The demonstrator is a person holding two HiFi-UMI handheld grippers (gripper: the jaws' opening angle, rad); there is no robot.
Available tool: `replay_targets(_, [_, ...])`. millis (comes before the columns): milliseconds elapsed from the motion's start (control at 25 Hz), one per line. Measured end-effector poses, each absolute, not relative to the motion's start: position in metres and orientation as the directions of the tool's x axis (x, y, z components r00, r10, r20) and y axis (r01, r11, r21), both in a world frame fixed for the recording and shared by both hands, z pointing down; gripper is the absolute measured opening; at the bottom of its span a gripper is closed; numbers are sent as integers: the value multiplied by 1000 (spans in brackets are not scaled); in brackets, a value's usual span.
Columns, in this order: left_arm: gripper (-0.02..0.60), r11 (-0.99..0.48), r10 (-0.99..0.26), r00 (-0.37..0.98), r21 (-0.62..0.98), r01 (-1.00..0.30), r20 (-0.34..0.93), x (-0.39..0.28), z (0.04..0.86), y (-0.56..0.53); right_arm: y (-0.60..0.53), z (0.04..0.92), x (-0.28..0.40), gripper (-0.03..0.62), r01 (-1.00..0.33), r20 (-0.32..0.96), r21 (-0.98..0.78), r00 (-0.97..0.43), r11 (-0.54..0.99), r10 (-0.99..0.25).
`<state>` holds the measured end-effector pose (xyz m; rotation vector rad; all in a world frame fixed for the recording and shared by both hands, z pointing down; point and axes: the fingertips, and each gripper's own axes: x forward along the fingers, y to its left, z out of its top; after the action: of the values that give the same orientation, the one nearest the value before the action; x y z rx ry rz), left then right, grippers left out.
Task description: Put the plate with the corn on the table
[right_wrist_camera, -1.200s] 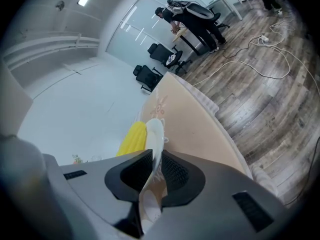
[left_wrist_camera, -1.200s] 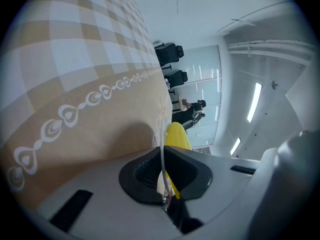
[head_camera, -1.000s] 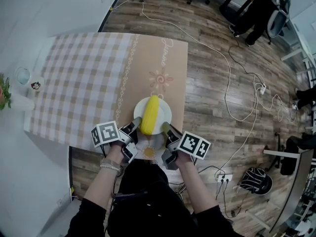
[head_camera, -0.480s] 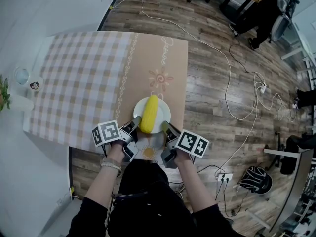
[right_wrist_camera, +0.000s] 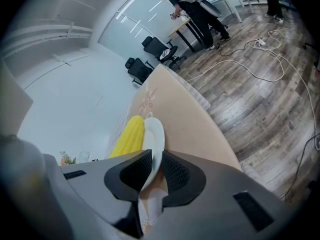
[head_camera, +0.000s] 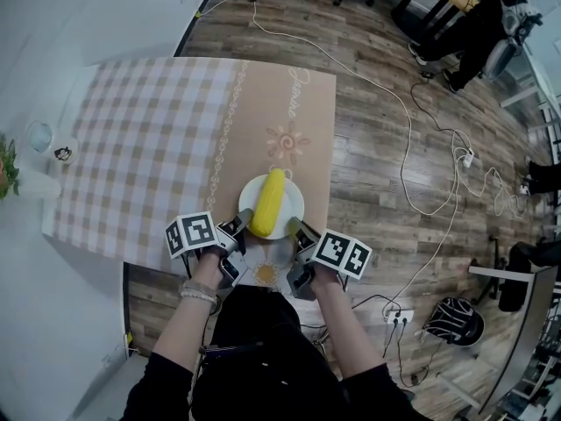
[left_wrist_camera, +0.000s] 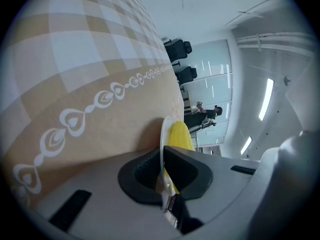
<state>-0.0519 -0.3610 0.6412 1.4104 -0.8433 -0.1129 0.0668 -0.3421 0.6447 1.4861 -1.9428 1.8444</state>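
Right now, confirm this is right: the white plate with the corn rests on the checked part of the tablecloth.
Wrong. The head view shows the plate with the corn resting on the plain tan part of the tablecloth, not the checked part.

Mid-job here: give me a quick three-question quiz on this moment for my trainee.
1. True or false: the plate sits on the checked part of the tablecloth.
2. What lies on the plate? A) corn B) a spoon C) nothing
3. What stands between the left gripper's jaws?
Key: 1 false, it sits on the plain tan strip near the table's edge. 2 A. 3 the plate's rim.
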Motion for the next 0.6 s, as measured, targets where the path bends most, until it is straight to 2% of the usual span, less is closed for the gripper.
replay_targets(600, [63, 216, -468, 662, 803, -556, 585, -64, 645, -355, -341, 647, 67, 89, -726, 671, -669, -497, -159, -551])
